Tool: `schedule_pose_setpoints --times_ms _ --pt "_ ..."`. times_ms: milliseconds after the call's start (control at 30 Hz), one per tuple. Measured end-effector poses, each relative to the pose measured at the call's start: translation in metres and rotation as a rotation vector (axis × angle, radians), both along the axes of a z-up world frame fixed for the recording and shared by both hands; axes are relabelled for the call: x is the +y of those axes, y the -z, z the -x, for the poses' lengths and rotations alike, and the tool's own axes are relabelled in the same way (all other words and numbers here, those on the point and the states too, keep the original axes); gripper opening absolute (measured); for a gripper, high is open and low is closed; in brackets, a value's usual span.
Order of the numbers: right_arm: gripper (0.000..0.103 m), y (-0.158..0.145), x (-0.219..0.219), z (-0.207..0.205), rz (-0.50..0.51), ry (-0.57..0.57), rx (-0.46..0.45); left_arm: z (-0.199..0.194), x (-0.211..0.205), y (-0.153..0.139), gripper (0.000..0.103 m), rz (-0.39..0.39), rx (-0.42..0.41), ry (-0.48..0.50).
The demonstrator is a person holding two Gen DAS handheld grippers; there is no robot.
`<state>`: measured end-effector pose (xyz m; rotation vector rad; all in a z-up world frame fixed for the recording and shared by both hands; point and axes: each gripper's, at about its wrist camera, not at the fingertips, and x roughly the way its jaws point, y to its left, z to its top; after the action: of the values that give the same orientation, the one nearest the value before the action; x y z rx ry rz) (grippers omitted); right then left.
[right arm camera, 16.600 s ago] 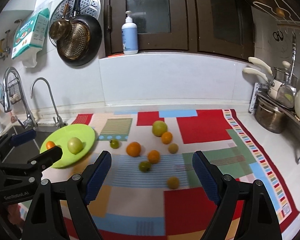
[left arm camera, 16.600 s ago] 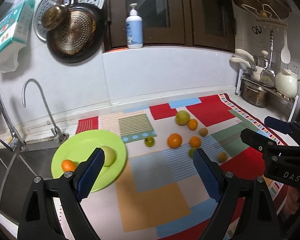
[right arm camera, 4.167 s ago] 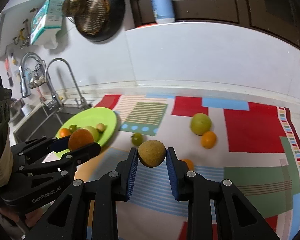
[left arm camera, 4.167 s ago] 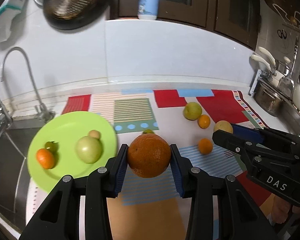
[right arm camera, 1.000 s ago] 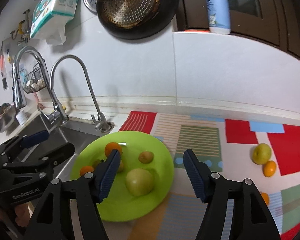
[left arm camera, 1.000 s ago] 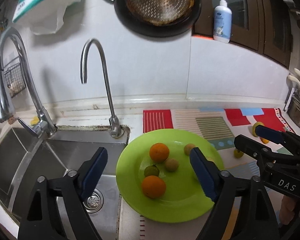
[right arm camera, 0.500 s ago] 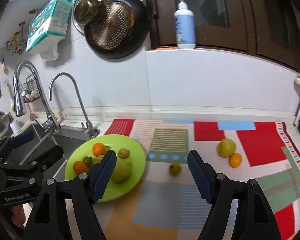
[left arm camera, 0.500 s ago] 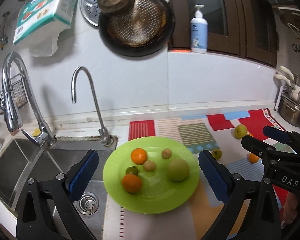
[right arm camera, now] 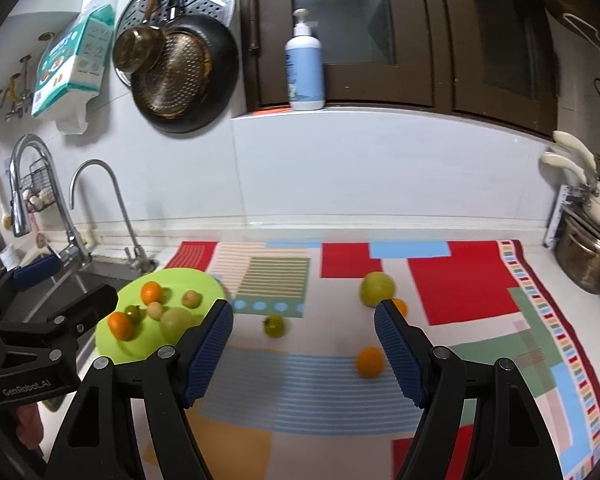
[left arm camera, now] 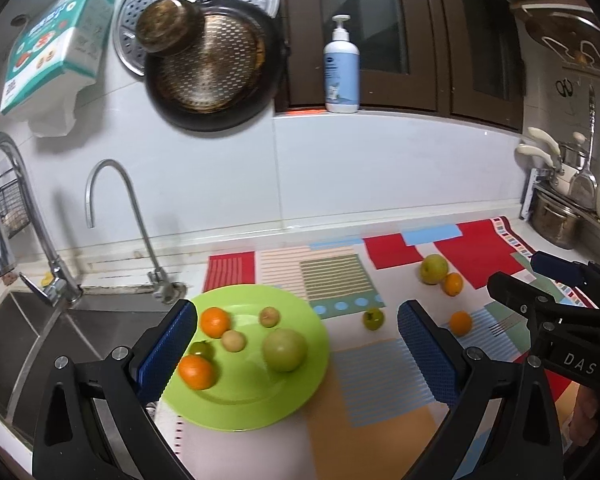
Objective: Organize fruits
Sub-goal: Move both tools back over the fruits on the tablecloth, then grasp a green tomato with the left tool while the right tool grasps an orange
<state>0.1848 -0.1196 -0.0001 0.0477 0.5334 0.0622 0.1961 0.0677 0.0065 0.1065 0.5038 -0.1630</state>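
A lime green plate [left arm camera: 256, 396] sits by the sink and holds two oranges [left arm camera: 196, 371], a pale green apple [left arm camera: 285, 349], a small green fruit and two small tan fruits. It also shows in the right wrist view [right arm camera: 112, 350]. On the patchwork mat lie a large green fruit [right arm camera: 377, 289], an orange [right arm camera: 370, 362] nearer, another orange behind my right finger, and a small green tomato [right arm camera: 274, 325]. My left gripper [left arm camera: 298, 344] is open and empty above the plate. My right gripper [right arm camera: 303, 346] is open and empty above the mat.
A sink [left arm camera: 40, 344] with two taps lies left of the plate. Pans [left arm camera: 214, 68] hang on the wall, a soap bottle [left arm camera: 341, 70] stands on the ledge. Pots [left arm camera: 556, 220] and utensils stand at the right end of the counter.
Both grippers have pulled back and swung right; the plate now sits lower left in each view and more of the mat with loose fruit shows. Both stay open and empty.
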Motion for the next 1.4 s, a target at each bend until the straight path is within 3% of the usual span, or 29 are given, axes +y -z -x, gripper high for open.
schedule_pose_setpoints --times_ms 500,1033,1400 --pt "0.074 0.026 -0.043 -0.004 0.001 0.04 0.066 -0.02 -0.047 0.026 0.102 -0.024 0.038 0.081" --pt "0.073 0.08 -0.057 -0.045 -0.035 0.058 0.205 -0.074 -0.071 0.084 0.088 -0.064 0.196 0.133" --pt "0.054 0.11 -0.06 -0.072 -0.069 0.035 0.291 -0.113 -0.087 0.118 0.072 -0.052 0.298 0.166"
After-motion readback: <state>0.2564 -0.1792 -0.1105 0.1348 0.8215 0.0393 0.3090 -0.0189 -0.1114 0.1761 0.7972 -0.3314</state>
